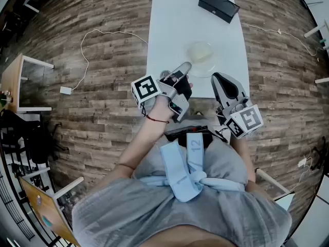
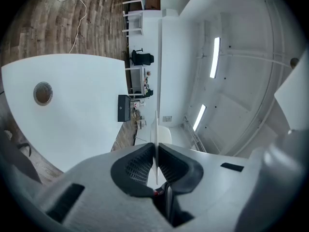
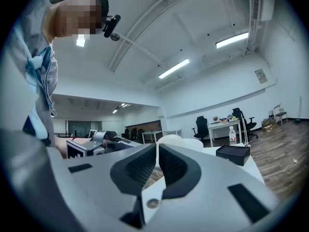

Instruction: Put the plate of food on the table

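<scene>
1. Checking grip first: your left tool [image 1: 184,68] is clamped on the left rim of the plate [image 1: 205,71]. Your right tool [image 1: 217,77] looks pinched on the near-right rim too, pads almost meeting with a pale sliver between them.
2. The plate is over the near end of the worktop [image 1: 175,24], well apart from the black box [image 1: 218,5] at the far end. Can't tell if it's touching down or hanging just above.
3. Handling, my guess: thin, clear, stiff, probably light, and slick at the rim. There's pale food [image 1: 200,52] in the middle, so keep it level. Opposite sides of the rim is the sensible hold, and you've got it. Squeezing harder could crack a thin rim or pop it out.
4. View differences:
   - The left gripper view shows the plate [image 2: 156,124] edge-on, a thin line right between the pads, which the head view is too small to confirm.
   - Only the head view shows the food and where the plate is over the worktop.
   - The right gripper view shows the plate [image 3: 176,141] as a pale dome beyond its pads, with your left tool across from it.
</scene>
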`<state>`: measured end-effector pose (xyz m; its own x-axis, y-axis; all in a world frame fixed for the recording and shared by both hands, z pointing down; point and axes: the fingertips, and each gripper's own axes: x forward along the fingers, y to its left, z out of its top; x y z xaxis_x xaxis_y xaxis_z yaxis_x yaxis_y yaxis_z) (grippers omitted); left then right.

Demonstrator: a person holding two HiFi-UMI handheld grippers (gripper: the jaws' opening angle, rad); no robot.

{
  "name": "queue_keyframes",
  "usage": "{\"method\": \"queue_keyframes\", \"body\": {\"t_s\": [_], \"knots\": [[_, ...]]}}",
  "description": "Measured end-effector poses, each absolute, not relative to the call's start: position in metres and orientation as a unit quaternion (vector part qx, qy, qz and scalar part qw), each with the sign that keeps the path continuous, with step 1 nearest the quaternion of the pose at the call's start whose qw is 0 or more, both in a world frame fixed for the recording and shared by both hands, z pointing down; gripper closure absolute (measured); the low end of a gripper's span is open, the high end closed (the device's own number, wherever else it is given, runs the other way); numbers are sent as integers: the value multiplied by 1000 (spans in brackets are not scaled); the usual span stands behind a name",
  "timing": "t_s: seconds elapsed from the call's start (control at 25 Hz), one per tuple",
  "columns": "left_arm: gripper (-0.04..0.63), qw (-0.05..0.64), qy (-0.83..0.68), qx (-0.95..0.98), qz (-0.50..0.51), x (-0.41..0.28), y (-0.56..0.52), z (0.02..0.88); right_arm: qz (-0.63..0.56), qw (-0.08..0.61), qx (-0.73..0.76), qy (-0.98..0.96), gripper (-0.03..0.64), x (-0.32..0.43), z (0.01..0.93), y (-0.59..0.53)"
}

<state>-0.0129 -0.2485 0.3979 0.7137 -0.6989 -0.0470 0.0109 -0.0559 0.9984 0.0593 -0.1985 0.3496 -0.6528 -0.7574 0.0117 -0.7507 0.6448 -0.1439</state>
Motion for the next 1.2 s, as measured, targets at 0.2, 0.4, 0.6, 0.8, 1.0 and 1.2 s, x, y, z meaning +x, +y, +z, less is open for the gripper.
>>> {"method": "queue_keyframes", "body": {"t_s": [0.2, 0.4, 0.6, 0.8, 1.0, 1.2], "knots": [[565, 635, -262, 671, -280, -16, -252, 400, -59, 30, -408, 911, 583, 55, 346, -199], [565, 635, -262, 669, -284, -1, -306, 400, -64, 28, -400, 914, 583, 71, 347, -261], [565, 639, -261, 664, -287, 10, -345, 402, -66, 23, -398, 915, 583, 85, 345, -305], [565, 638, -264, 665, -283, 21, -368, 408, -99, 23, -411, 906, 583, 110, 354, -339], [565, 636, -272, 666, -279, 21, -385, 419, -144, 3, -431, 891, 581, 129, 373, -372], [565, 634, -273, 669, -276, 19, -398, 432, -226, -13, -439, 870, 580, 134, 404, -393]]}}
